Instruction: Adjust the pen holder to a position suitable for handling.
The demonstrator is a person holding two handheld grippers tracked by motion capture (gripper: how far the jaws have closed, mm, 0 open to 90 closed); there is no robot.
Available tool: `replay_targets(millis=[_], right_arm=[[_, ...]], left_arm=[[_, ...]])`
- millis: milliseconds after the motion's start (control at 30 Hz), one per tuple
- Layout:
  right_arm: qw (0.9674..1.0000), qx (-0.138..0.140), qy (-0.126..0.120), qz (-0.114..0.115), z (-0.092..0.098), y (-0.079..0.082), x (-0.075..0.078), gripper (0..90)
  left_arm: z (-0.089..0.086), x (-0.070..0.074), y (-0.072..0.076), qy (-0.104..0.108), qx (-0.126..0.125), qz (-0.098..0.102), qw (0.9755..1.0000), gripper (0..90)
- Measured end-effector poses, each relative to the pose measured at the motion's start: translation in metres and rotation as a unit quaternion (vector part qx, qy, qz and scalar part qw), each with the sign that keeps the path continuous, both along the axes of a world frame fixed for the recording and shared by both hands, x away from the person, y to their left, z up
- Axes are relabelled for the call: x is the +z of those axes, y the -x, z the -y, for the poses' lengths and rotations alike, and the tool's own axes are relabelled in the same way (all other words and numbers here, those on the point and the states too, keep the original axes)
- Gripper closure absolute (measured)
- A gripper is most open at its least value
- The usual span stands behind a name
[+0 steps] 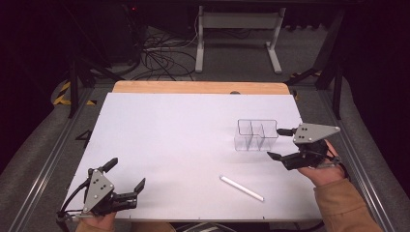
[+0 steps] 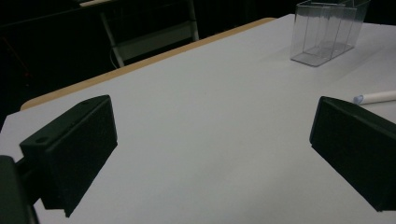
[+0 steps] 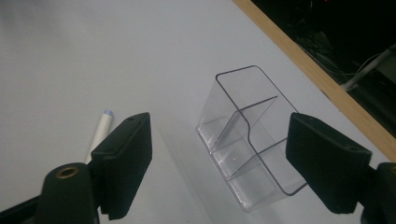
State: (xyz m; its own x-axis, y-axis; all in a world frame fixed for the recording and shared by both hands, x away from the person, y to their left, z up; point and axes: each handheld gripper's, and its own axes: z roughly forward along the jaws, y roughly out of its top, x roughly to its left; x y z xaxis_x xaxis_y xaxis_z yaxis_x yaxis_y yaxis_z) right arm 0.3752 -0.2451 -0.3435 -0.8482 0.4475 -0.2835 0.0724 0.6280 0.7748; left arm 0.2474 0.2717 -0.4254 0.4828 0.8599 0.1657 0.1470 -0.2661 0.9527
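- Your left gripper (image 1: 126,175) sits nearest the camera at the table's near left corner, jaws spread wide with nothing between them; it hangs idle over bare white table (image 1: 183,140)
- Your right gripper (image 1: 276,143) hovers just beside the clear plastic organiser (image 1: 256,134), jaws fairly wide and not on it; in the right gripper view the organiser (image 3: 247,144) lies ahead between the two black jaws, untouched
- The organiser stands upright on the table's right half, well apart from the white pen (image 1: 241,188) lying flat nearer you
- Judge the organiser as light, rigid and thin-walled: it will likely slide or tip if you nudge one side, and the smooth plastic looks slippery
- Best hold is probably across an outer wall or over an inner divider at the rim, squeezing gently so the wall doesn't flex or crack
- The pen looks light and stiff, and it will roll; pinch it at mid-length, across the barrel
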Motion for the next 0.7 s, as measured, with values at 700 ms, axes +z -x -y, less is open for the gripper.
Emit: replay_targets(millis=[700], right_arm=[[0.9943, 0.033, 0.101, -0.003, -0.025, -0.043, -0.001, 30.7]], left_arm=[[-0.001, 0.0, -0.002, 0.003, -0.001, -0.002, 1.0, 1.5]])
